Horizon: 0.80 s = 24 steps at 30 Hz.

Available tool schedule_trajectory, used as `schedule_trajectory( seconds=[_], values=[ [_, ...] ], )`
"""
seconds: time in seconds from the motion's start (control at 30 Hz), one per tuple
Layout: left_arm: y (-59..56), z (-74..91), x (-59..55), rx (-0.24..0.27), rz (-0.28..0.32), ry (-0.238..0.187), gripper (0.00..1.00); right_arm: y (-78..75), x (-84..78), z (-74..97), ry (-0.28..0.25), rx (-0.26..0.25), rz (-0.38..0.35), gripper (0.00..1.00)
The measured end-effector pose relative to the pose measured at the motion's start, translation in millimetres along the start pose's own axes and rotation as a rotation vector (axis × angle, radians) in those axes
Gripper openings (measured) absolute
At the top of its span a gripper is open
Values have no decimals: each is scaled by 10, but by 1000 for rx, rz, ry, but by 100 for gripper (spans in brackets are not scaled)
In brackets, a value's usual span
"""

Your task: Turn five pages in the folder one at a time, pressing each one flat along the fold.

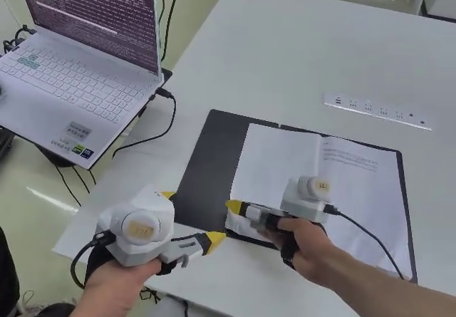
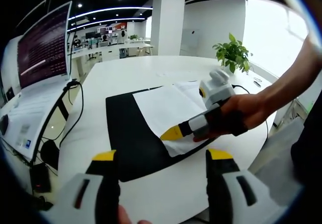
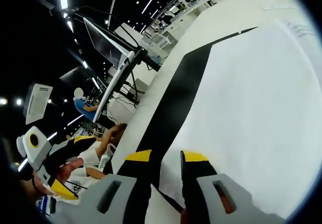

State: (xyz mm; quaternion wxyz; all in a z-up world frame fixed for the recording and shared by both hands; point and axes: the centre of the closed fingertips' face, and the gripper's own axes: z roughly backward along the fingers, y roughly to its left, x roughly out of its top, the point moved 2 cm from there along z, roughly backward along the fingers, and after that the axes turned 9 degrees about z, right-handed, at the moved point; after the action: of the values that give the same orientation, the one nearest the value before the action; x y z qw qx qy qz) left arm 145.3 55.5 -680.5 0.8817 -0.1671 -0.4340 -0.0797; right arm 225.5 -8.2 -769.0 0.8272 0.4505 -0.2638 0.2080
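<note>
A black folder [image 1: 206,167] lies open on the white table, its bare left cover showing and printed sheets on the right [image 1: 363,182]. One white page [image 1: 278,160] stands a little raised at its lower left corner. My right gripper [image 1: 235,209] is shut on that corner, with its jaws nearly together around the page edge [image 3: 168,157]. The left gripper view shows the right gripper's yellow tip [image 2: 171,132] on the page corner [image 2: 161,105]. My left gripper [image 1: 191,217] is open just off the folder's near left corner [image 2: 126,133], with nothing between its jaws [image 2: 161,156].
An open laptop [image 1: 78,68] sits at the far left, with black cables [image 1: 153,135] trailing toward the folder. A white power strip [image 1: 377,110] lies beyond the folder. The table's near edge [image 1: 107,210] runs just beside my left gripper.
</note>
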Motion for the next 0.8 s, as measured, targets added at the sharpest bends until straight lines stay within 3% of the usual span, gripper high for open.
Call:
schedule_trajectory(
  seconds=[0.27,0.57,0.8],
  values=[
    [-18,-66,64,3,10,-18,67,76,36,68,-36,36,-9,34],
    [-23,-133,93,-3,12,-23,62,83,197,306,-87,34,17,33],
    [-61,-237,148,-19,-18,-20,55,-39,304,608,-140,-8,60,26]
  ],
)
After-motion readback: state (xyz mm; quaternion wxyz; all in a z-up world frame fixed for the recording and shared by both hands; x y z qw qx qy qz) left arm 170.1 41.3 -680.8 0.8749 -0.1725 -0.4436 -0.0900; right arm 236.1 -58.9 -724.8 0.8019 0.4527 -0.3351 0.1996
